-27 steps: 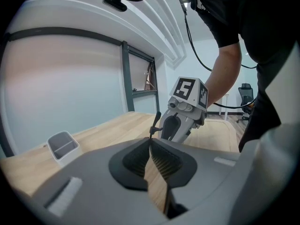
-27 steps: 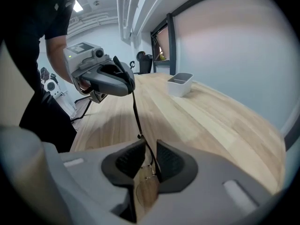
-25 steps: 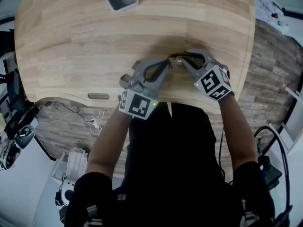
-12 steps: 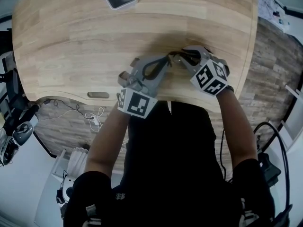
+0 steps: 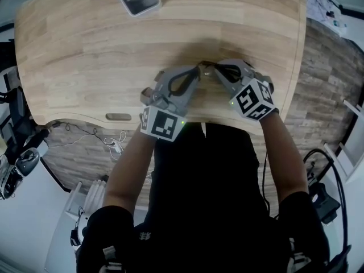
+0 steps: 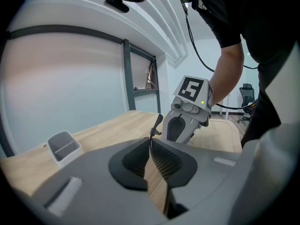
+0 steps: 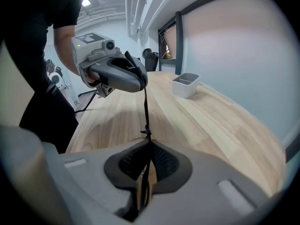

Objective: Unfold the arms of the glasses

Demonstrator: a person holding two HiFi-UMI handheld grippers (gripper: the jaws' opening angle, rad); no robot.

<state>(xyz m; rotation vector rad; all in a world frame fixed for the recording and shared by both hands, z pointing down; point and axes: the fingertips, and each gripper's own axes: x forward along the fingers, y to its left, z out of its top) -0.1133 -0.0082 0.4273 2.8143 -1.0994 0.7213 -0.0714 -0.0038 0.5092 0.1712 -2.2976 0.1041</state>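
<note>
Glasses [image 7: 145,102] (thin, dark-framed) hang just above the light wooden table [image 5: 85,50], near its front edge. The left gripper [image 6: 151,146] and right gripper [image 7: 149,149] each pinch the frame narrowly. Risk: pulling too far may strain a hinge — or the thin arm may slip free.

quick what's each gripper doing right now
left gripper: shut on the glasses
right gripper: shut on the glasses too
</note>
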